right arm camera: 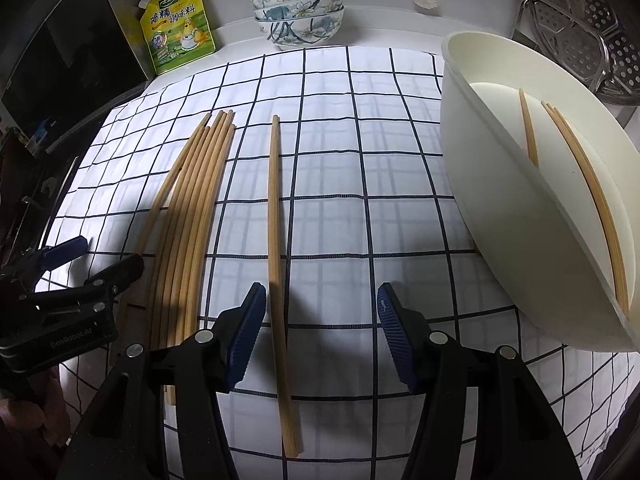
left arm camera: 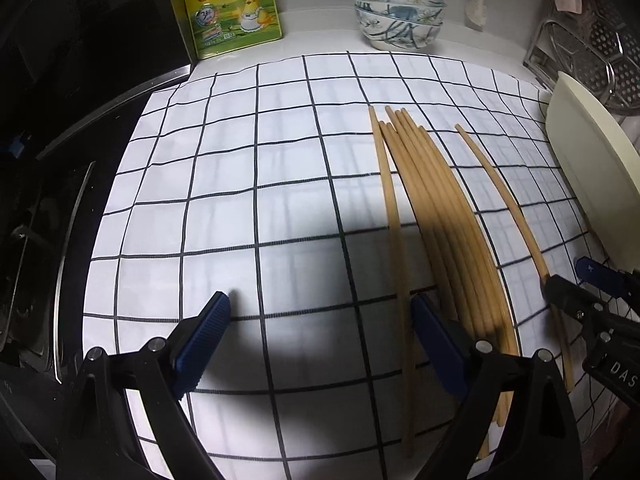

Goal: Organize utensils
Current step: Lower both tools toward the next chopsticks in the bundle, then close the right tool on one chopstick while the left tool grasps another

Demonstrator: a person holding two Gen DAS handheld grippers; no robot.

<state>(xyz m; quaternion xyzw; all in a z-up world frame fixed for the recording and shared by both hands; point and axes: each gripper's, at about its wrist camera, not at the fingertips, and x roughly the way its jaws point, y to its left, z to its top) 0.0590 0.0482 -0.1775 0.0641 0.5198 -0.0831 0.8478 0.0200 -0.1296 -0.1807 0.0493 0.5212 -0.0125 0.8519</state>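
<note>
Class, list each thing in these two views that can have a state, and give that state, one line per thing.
Left tongs: open, holding nothing.
Right tongs: open, a single chopstick between the fingers, not gripped.
Single chopstick: lying flat on the checked cloth, apart from the bundle.
Chopstick bundle: lying flat, side by side.
White container: tipped, with a few chopsticks inside.
Patterned bowls: stacked upright.
Yellow pouch: standing, cap on.

Checked cloth (right arm camera: 332, 216) on counter (left arm camera: 320, 32); chopsticks (right arm camera: 188, 216), bowls (right arm camera: 298, 12) atop.
</note>
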